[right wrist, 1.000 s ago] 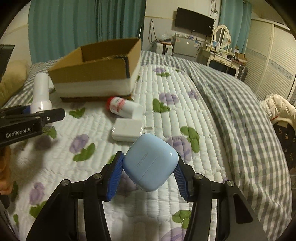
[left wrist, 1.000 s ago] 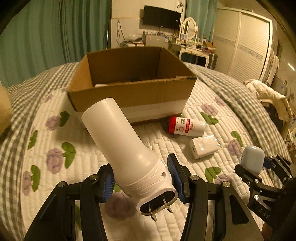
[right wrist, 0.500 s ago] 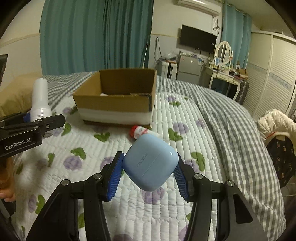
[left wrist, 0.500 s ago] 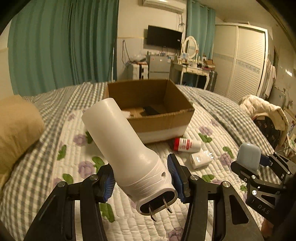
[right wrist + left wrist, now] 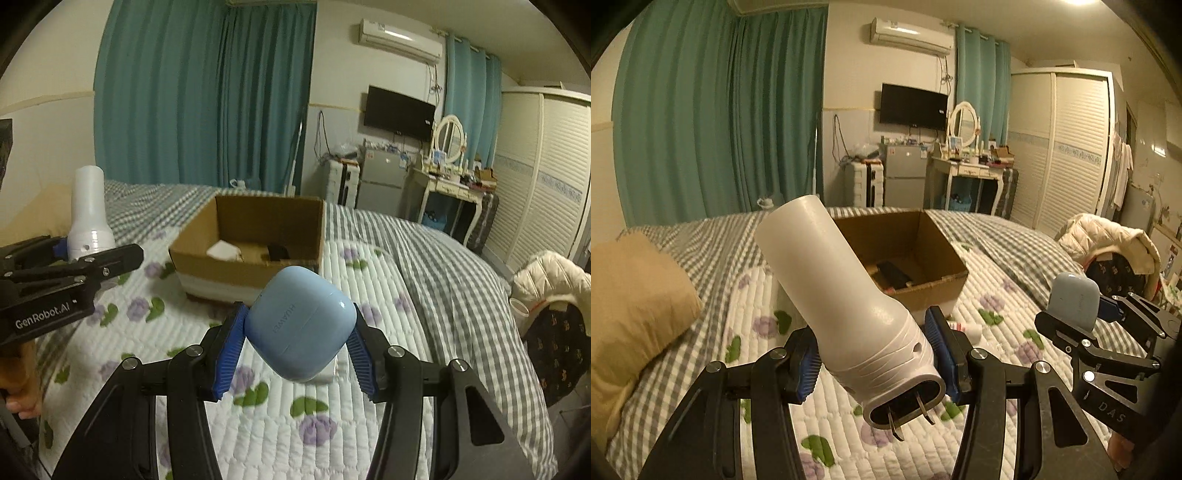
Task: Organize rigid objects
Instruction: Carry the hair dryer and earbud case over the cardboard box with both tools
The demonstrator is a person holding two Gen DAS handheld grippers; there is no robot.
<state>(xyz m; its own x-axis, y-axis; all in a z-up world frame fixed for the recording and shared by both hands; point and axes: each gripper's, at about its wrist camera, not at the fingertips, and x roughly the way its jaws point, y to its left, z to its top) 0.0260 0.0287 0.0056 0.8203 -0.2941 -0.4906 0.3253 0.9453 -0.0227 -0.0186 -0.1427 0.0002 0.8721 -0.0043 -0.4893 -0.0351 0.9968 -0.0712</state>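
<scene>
I am in a home bedroom: a quilted bed [image 5: 332, 424], teal curtains [image 5: 203, 92], a wardrobe [image 5: 1067, 147], a dressing table [image 5: 967, 170] and a wall television [image 5: 399, 112] surround me.

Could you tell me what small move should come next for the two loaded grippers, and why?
Probably carry both forward over the cardboard box: the left gripper clamps the white plug-in device, the right gripper the blue earbud case, both short of the open box.
</scene>
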